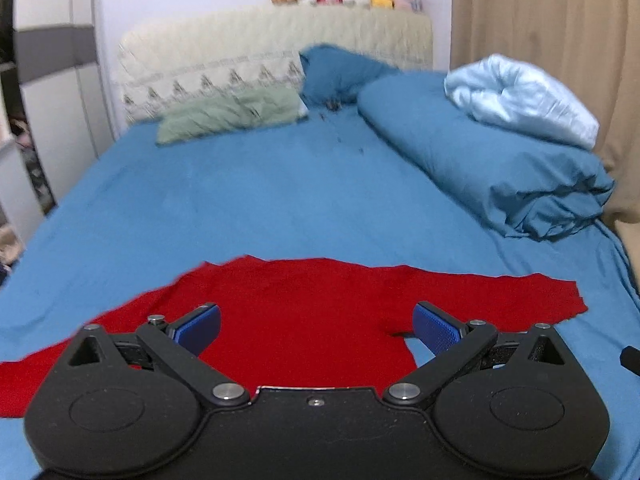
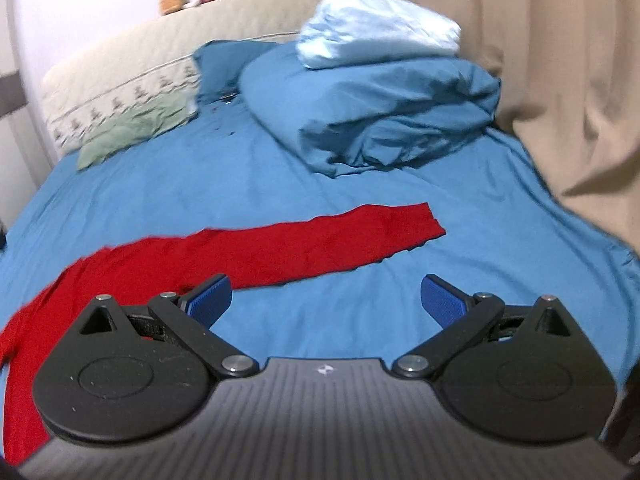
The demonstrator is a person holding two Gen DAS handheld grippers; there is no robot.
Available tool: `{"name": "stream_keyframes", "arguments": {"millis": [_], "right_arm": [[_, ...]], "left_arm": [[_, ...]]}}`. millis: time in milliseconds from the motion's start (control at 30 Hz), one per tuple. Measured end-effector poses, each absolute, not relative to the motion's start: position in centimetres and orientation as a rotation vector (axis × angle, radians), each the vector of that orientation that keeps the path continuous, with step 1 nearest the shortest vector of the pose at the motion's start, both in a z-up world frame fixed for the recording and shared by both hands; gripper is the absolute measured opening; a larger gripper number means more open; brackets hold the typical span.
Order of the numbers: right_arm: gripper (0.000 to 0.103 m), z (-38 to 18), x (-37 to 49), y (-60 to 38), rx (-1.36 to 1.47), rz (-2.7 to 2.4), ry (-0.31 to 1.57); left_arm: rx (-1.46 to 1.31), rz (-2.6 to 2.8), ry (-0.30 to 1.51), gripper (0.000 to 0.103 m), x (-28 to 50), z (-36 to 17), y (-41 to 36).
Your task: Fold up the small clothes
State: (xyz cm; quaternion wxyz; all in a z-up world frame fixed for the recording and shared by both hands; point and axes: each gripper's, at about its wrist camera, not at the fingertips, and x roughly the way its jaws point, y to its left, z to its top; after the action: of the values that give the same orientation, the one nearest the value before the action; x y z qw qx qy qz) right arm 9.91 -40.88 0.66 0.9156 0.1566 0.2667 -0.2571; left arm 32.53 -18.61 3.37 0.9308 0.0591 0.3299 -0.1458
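Garment: we see the red top (image 1: 304, 320) spread flat on the blue bedsheet (image 1: 248, 200), one sleeve (image 2: 328, 240) stretched right | left gripper (image 1: 316, 328): our jaws wide apart above its body, gripping nothing | right gripper (image 2: 326, 298): jaws wide apart beside the sleeve, empty

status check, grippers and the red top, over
Left gripper open, empty, over red long-sleeved knit top. Right gripper open, empty, near its outstretched sleeve. Top flat, unfolded on blue bedsheet. Nothing in the way.

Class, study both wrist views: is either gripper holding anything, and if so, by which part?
Nothing is held. The left gripper and right gripper are both open above the red garment spread on the bed.
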Motion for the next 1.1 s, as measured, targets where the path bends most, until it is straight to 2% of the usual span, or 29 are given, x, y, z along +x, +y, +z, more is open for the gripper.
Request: {"name": "stream_keyframes", "arguments": {"millis": [267, 433, 500, 567, 667, 767, 800, 900, 1100], "right_arm": [[0.103, -9.2, 18.0, -48.7, 0.419, -0.622, 0.568], [0.101, -14.4, 21.3, -52.5, 0.478, -0.648, 0.589], [0.093, -15.9, 22.6, -53.8, 0.48, -0.654, 0.606], [0.09, -16.7, 23.5, -54.8, 0.492, -0.661, 0.608], [0.078, -17.2, 24.9, -56.7, 0.521, -0.69, 0.6], [0.055, -17.1, 25.8, -58.0, 0.555, -0.722, 0.593], [0.042, -17.0, 26.0, -58.3, 0.571, -0.734, 0.593], [0.024, -16.2, 26.7, -58.9, 0.598, -0.751, 0.611], [0.022, -11.1, 28.4, -56.8, 0.572, -0.66, 0.565]], "left_arm": [[0.127, -0.331, 0.802, 0.103, 43.5, -6.5, -23.8], [0.167, -0.334, 0.861, 0.103, 47.6, -11.8, -26.3], [0.17, -0.33, 0.901, 0.103, 49.0, -13.5, -26.8], [0.176, -0.33, 0.939, 0.103, 50.0, -14.8, -27.4], [0.187, -0.315, 0.993, 0.103, 51.2, -16.4, -28.2], [0.195, -0.305, 1.004, 0.103, 51.6, -16.6, -28.6], [0.193, -0.302, 1.02, 0.103, 51.8, -16.6, -28.6], [0.176, -0.316, 1.056, 0.103, 52.2, -16.5, -28.2], [0.166, -0.364, 1.111, 0.103, 52.1, -15.3, -26.7]]}}
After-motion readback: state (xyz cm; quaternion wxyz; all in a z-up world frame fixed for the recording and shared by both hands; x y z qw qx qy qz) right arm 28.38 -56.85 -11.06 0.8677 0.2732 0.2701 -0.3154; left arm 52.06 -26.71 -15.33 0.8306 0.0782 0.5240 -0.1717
